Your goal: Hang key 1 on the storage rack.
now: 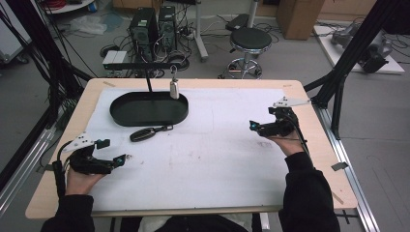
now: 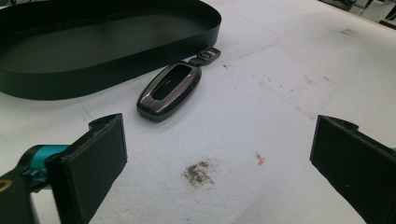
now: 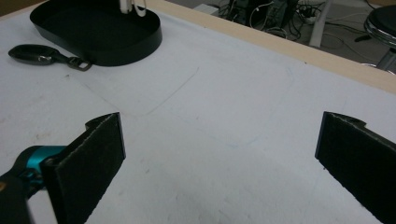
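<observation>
A dark glossy car key fob [image 1: 145,133] with a small buckle lies on the white sheet just in front of the black oval tray [image 1: 121,116]. My left gripper [image 1: 114,151] rests at the table's near left, open, with the key fob [image 2: 169,91] lying ahead between its jaws' line of sight and the tray [image 2: 116,70] behind it. My right gripper [image 1: 261,120] sits at the right side of the table, open and holding nothing. Far off in its view lie the key fob [image 3: 35,53] and the tray [image 3: 140,42].
A thin black stand [image 1: 149,84] rises from the tray, and a small silver piece [image 1: 174,89] hangs from its crossbar. A dirt smudge [image 2: 198,172] marks the sheet near the left gripper. Beyond the table stand a stool [image 1: 249,41] and computer towers [image 1: 154,24].
</observation>
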### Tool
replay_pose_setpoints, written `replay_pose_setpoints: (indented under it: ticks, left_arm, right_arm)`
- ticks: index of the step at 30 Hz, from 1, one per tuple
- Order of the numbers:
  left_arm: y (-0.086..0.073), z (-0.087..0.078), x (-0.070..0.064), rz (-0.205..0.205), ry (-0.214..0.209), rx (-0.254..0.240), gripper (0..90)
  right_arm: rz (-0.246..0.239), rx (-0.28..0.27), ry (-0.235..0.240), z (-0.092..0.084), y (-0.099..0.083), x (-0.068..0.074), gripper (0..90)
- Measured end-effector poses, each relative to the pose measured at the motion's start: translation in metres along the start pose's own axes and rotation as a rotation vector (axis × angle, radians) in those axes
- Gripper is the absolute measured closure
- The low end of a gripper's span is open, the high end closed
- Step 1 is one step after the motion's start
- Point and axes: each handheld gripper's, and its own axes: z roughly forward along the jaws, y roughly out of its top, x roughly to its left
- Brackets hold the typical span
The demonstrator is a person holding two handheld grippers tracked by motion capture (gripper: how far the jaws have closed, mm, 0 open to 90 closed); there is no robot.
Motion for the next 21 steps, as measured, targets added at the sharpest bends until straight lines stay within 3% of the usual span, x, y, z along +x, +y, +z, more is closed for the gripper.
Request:
replay_pose_setpoints:
  ticks: [7, 21]
  left_arm:
    - [0.0, 0.0, 0.0, -0.002, 0.001, 0.0, 4.3]
    - [0.0, 0.001, -0.001, 0.0, 0.001, 0.003, 4.3]
  right_arm:
    - [-0.004, 0.005, -0.013, -0.008, -0.017, 0.005, 0.8]
    - [0.042, -0.023, -0.048, -0.024, -0.051, 0.005, 0.7]
